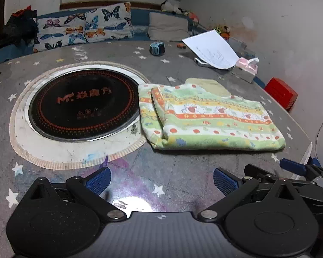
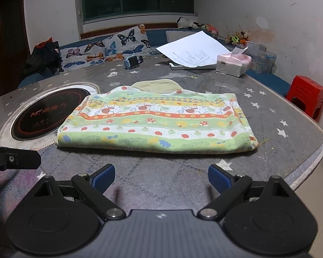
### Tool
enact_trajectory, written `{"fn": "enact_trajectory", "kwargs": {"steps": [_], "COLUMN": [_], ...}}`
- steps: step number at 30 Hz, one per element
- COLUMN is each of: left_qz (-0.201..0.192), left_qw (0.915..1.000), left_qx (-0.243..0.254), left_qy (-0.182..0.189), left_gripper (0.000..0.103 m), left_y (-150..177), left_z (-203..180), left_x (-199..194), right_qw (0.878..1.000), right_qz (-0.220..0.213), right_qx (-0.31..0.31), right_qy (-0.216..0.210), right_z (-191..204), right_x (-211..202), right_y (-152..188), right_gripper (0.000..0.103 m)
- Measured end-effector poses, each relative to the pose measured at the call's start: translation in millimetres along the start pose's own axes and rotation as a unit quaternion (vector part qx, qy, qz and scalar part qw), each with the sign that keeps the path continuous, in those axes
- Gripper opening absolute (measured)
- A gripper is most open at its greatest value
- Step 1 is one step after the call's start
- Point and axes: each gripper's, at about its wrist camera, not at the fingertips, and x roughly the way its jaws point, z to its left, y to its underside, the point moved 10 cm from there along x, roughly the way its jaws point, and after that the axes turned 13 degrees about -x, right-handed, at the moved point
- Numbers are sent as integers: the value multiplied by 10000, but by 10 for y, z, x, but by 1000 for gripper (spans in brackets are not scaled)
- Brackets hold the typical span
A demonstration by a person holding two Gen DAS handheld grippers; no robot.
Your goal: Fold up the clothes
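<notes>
A green, orange and white patterned garment [image 1: 206, 116] lies folded into a flat rectangle on the grey star-print table cover [image 1: 152, 172]; it fills the middle of the right wrist view [image 2: 157, 122]. A pale yellow-green piece [image 2: 157, 86] pokes out from its far edge. My left gripper [image 1: 161, 179] is open and empty, above the table just short of the garment's near edge. My right gripper [image 2: 161, 178] is open and empty, also short of the near edge. The right gripper's fingers show at the right edge of the left wrist view [image 1: 292, 166].
A round black hotplate [image 1: 84, 105] is set into the table left of the garment. At the far side lie a sheet of paper [image 1: 213, 49], a tissue box [image 1: 245, 68] and a small blue object [image 1: 157, 48]. A red stool [image 2: 305, 96] stands beyond the table's right edge.
</notes>
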Motion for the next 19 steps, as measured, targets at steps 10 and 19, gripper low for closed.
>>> {"fn": "enact_trajectory", "kwargs": {"steps": [10,19], "left_qz": [12,-26], "left_qw": [9995,9996], "left_qx": [154,228], "left_qy": [-263,-175], "left_gripper": [103,103], "left_y": [43,59], "left_z": [-5,-92], "left_x": [46,38], "right_qw": [10000,10000], "right_qz": [31,21], "right_qx": [36,62], "right_qy": [-15,-8], "right_z": [-10,-12], "right_x": [37,29], "right_y": [21,19], "right_gripper": [95,96]}}
